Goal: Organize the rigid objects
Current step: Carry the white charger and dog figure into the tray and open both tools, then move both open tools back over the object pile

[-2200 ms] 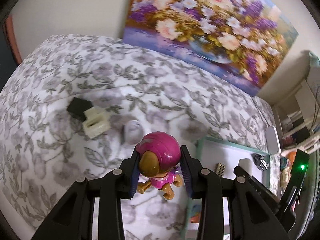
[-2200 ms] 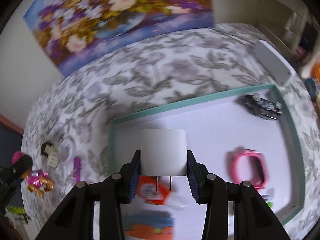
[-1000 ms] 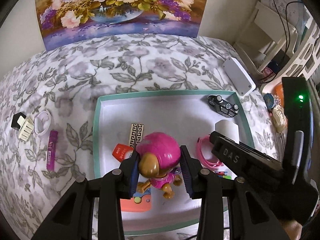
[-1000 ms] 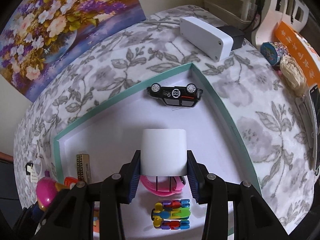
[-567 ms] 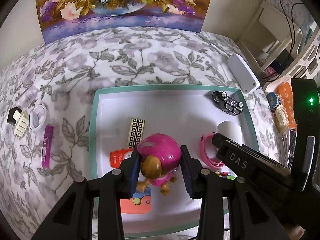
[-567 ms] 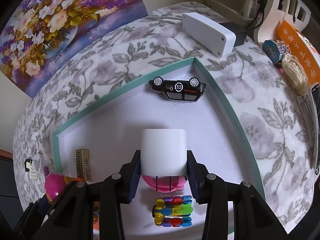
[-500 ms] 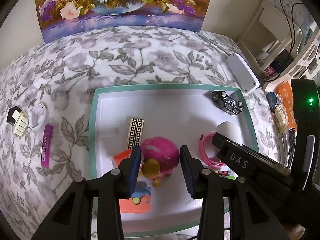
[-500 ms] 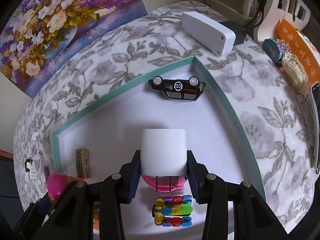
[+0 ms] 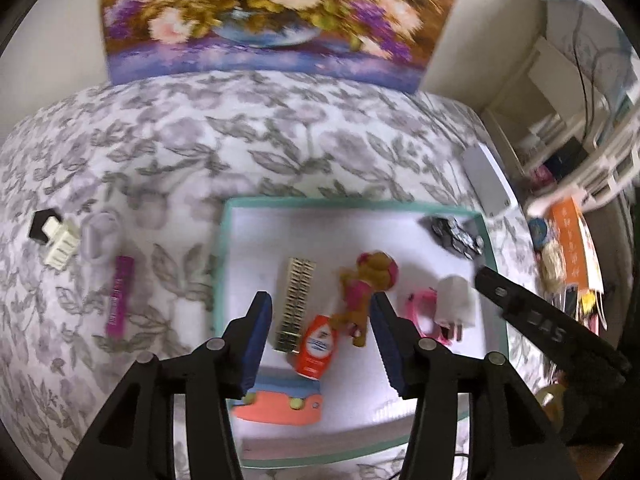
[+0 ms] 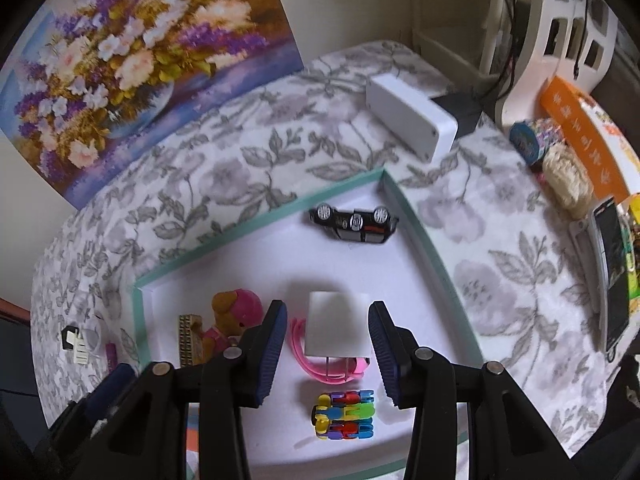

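Pup figurine (image 9: 366, 284) lies on its side in the teal-rimmed tray (image 9: 219, 264), white plug adapter (image 10: 338, 328) beside it on the pink bracelet (image 10: 304, 350). We have left gripper (image 9: 320, 334) and right gripper (image 10: 328, 344) both spread, empty. Both look light, hard, slick; we'd pinch the figurine's round head, the adapter's flat sides.

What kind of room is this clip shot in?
Most likely a home, perhaps a bedroom or living room. A floral painting leans against the wall behind a surface under a flower-print cloth, white shelving stands beside it, and toys lie in a teal-rimmed tray.
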